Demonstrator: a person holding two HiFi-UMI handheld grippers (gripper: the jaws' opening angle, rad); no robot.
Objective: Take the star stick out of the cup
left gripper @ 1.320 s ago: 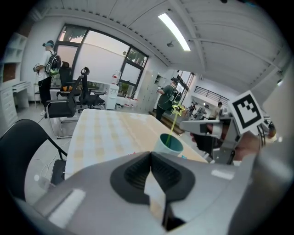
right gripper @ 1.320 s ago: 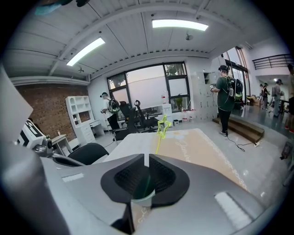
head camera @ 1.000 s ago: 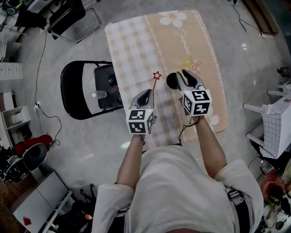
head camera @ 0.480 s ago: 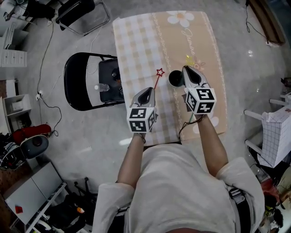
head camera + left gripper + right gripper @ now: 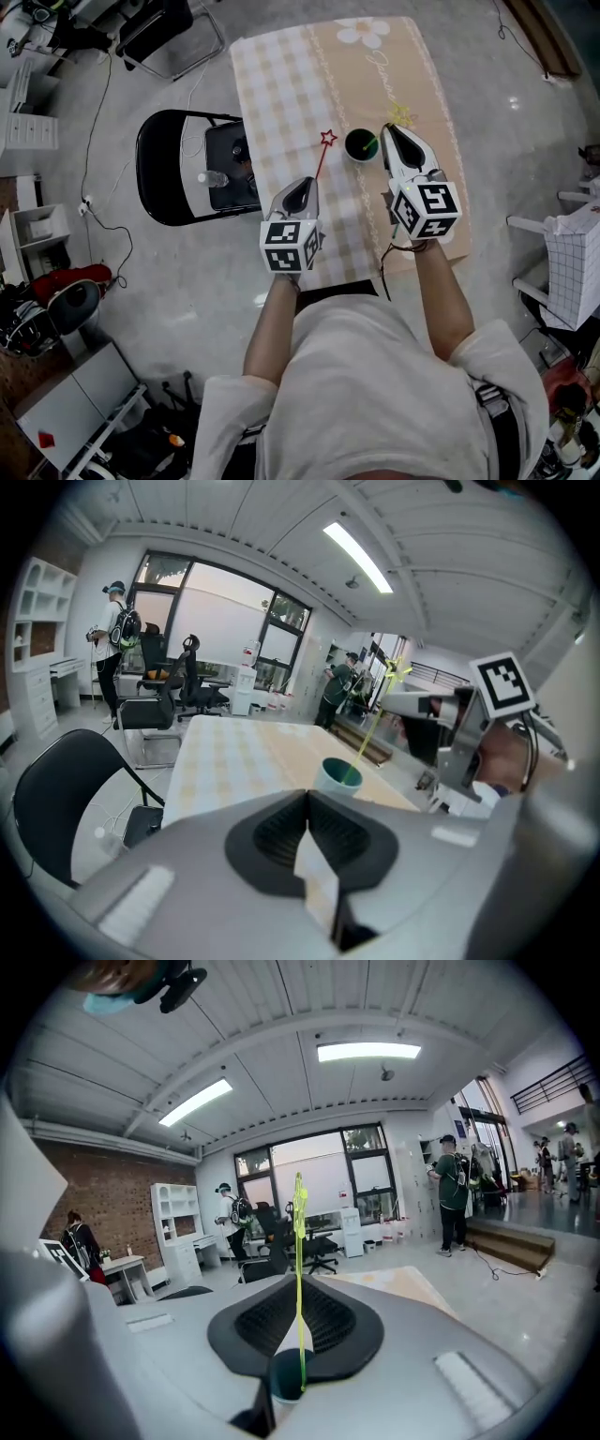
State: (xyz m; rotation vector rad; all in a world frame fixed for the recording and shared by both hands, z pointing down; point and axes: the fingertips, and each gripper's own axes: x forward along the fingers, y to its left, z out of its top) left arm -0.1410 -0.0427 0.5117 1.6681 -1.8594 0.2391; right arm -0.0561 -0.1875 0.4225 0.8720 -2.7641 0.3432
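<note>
The right gripper [image 5: 391, 133] is clamped shut on a thin yellow-green star stick [image 5: 298, 1241], whose lower end sits inside the dark green round cup [image 5: 360, 143]. The cup stands near the middle of the bench [image 5: 281, 75] with its beige and checked cloth, well apart from every edge, with bare cloth beyond it. The left gripper [image 5: 304, 186], jaws together, pinches a thin red star-tipped stick [image 5: 321, 159] that slants up just left of the cup. A black folding chair [image 5: 159, 178] stands against the bench's left edge.
</note>
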